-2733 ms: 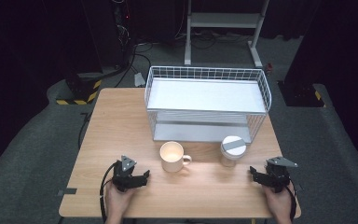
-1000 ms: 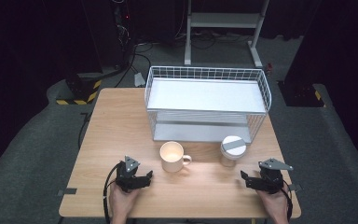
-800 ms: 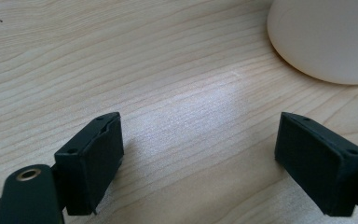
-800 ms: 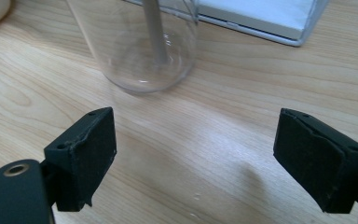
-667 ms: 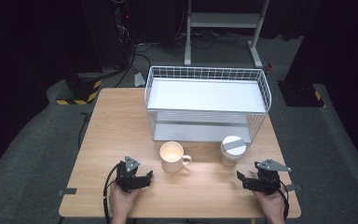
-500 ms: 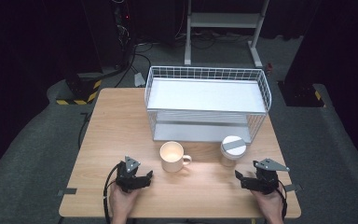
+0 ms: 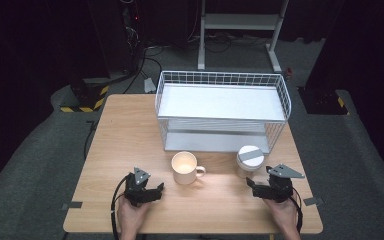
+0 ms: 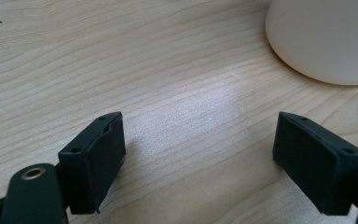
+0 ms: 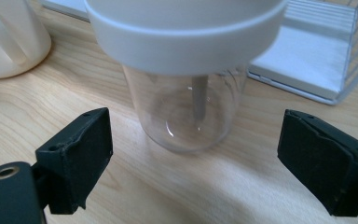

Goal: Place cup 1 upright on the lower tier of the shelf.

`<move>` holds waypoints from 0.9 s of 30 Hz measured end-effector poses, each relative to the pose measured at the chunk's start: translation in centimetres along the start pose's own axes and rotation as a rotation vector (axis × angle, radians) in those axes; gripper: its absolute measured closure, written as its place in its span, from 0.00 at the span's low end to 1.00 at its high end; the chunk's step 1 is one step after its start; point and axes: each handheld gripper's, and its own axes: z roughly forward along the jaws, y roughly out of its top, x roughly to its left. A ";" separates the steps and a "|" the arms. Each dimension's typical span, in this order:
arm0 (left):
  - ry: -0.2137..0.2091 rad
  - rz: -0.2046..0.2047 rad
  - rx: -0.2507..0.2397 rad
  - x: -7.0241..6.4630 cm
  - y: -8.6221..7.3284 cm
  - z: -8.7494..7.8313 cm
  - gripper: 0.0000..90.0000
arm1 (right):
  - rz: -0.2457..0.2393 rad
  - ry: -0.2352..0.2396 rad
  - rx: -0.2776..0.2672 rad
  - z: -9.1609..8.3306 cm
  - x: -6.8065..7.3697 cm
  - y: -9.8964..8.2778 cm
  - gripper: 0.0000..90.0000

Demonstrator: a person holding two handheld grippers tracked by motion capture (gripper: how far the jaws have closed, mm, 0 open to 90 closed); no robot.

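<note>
A wooden surface [image 7: 130, 125] is seen carrying a white wire rack [image 7: 222, 107] at its far side, with a cream mug [image 7: 186, 168] and a clear jar [image 7: 249, 160] set in front of the rack, the jar to the mug's right and apart from it. The jar is taken as the thing in hand: in the right gripper view it [image 9: 186, 107] stands upright just ahead of the right gripper [image 9: 193, 163], capped by a broad white lid [image 9: 186, 32] that overhangs the narrower clear body. It looks empty and is judged light, stiff, smooth and likely slippery, perhaps breakable if glass; a hold is best taken on the clear wall below the lid, since the lid's rim is wider. The right fingers [image 9: 77, 158] have just been opening and are spread wide to either side of the jar's base without touching it, nothing being held. The left gripper [image 7: 147, 192] rests low near the surface's front edge, beside the mug's near left; its fingers [image 8: 95, 161] are spread partway over bare wood, nothing between them, the mug's base [image 8: 326, 39] lying ahead and to one side.
</note>
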 end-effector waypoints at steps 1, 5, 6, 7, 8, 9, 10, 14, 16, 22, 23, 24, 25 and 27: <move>-0.003 0.006 0.003 0.0 0.0 0.0 0.20 | 0.000 -0.001 -0.002 0.1 0.1 0.1 0.11; -0.002 0.008 0.000 0.0 0.0 0.0 0.21 | 0.002 0.002 -0.009 0.7 0.2 0.6 0.11; -0.001 0.009 -0.001 0.0 0.0 0.0 0.21 | 0.003 0.002 -0.008 0.7 0.2 0.7 0.11; -0.001 0.008 -0.001 0.0 0.0 0.0 0.21 | 0.006 0.001 -0.011 0.9 0.2 0.8 0.11; 0.000 0.009 -0.002 0.0 0.0 0.0 0.21 | 0.008 0.000 -0.020 1.1 0.2 0.9 0.11; 0.000 0.008 -0.003 -0.1 0.0 0.0 0.21 | 0.014 -0.002 -0.021 1.2 0.2 0.9 0.11; 0.000 0.008 -0.003 -0.1 0.0 0.0 0.21 | 0.014 -0.002 -0.021 1.2 0.2 0.9 0.11; 0.000 0.009 -0.003 -0.1 0.0 0.0 0.21 | 0.008 -0.019 -0.027 1.6 0.2 1.0 0.10; 0.000 0.009 -0.003 -0.1 0.0 0.0 0.21 | 0.011 -0.019 -0.035 1.7 0.2 1.0 0.10; 0.000 0.009 -0.003 -0.1 0.0 0.0 0.21 | 0.012 -0.012 -0.042 2.2 0.4 1.3 0.10; 0.000 0.009 -0.003 -0.1 0.0 0.0 0.21 | 0.012 -0.012 -0.042 2.2 0.4 1.3 0.10; 0.000 0.009 -0.003 -0.1 0.0 0.0 0.21 | 0.014 -0.010 -0.044 2.4 0.5 1.5 0.10; 0.000 0.009 -0.002 -0.1 0.0 0.0 0.21 | 0.014 -0.010 -0.044 2.4 0.5 1.5 0.10; 0.000 0.009 -0.003 -0.1 0.0 0.0 0.21 | 0.013 -0.010 -0.046 2.7 0.5 1.7 0.10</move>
